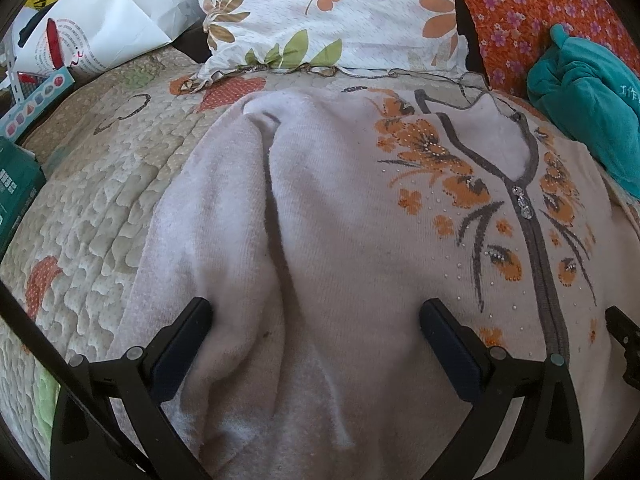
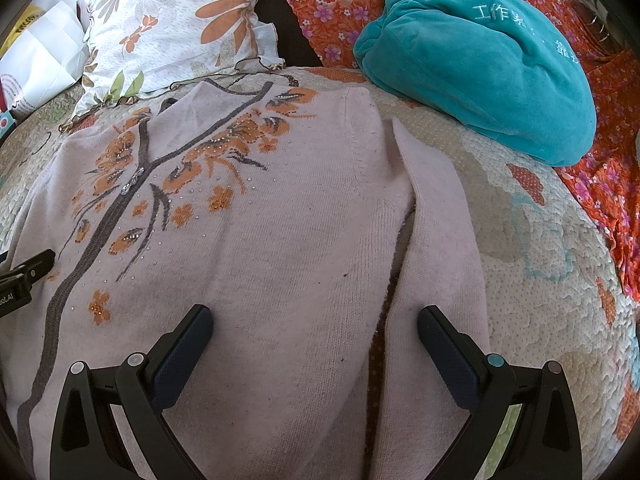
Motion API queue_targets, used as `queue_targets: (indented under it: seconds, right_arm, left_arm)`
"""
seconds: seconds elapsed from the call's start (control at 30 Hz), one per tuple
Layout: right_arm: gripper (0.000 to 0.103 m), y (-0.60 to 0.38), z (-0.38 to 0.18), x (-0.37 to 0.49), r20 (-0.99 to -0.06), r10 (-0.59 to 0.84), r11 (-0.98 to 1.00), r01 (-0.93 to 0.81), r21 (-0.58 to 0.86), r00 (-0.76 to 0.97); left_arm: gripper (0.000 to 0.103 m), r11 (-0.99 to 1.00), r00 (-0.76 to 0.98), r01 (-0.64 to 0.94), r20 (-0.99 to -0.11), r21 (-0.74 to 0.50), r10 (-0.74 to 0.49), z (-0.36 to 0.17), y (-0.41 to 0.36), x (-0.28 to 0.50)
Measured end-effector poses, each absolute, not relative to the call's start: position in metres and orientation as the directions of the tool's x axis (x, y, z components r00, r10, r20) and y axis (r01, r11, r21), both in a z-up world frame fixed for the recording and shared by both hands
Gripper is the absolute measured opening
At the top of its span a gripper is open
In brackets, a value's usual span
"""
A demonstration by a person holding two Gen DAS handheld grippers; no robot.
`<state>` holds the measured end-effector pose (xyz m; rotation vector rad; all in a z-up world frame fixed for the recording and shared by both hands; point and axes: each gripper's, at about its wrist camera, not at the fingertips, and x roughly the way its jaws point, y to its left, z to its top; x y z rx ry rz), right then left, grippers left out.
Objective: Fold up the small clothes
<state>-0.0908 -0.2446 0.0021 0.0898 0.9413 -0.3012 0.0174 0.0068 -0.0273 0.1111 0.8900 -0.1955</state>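
Quilt (image 2: 520,280) covers the bed. Cardigan (image 2: 280,240) lies flat on it, front up, below the pillow (image 1: 320,12). Left gripper (image 1: 316,328) and right gripper (image 2: 316,332): fingers spread, hovering over the cardigan, holding nothing.

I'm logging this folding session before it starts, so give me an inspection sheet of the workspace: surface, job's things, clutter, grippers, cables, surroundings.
Surface: quilted beige bedspread with orange patches, soft and uneven.
Job's things: pale pink knitted cardigan with orange flower embroidery lies face up, spread flat, both sleeves alongside the body, nothing folded yet.
Clutter: teal velour bundle with stitched lettering beside the cardigan's shoulder; white floral pillow at its collar; white paper bag and green box at the bed's edge.
Grippers: left hand-held gripper open over one sleeve; right hand-held gripper open over the other sleeve's seam.
Cables: nothing seen.
Surroundings: orange flowered cloth behind.
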Motion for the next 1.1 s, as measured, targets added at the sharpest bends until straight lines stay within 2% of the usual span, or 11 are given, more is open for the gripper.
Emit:
queue_targets:
  seconds: [0.53,0.93,1.1]
  right_arm:
    - [0.103,-0.246,0.002,-0.088,-0.809,-0.204,0.955,0.294,-0.04,0.551]
    - [0.103,-0.264,0.004,-0.093,-0.836,-0.079,0.967,0.247,0.07,0.544]
    - [0.103,-0.256,0.0,-0.087,-0.896,-0.113,0.974,0.226,-0.014,0.43]
  left_arm:
    - [0.103,0.982,0.562,0.186,-0.818,-0.02,-0.124,-0.025,0.011,0.01]
    - [0.103,0.979,0.57,0.205,-0.813,0.004,-0.116,-0.025,0.011,0.0]
    - [0.103,0.97,0.549,0.243,-0.825,0.009,-0.13,-0.025,0.011,-0.002]
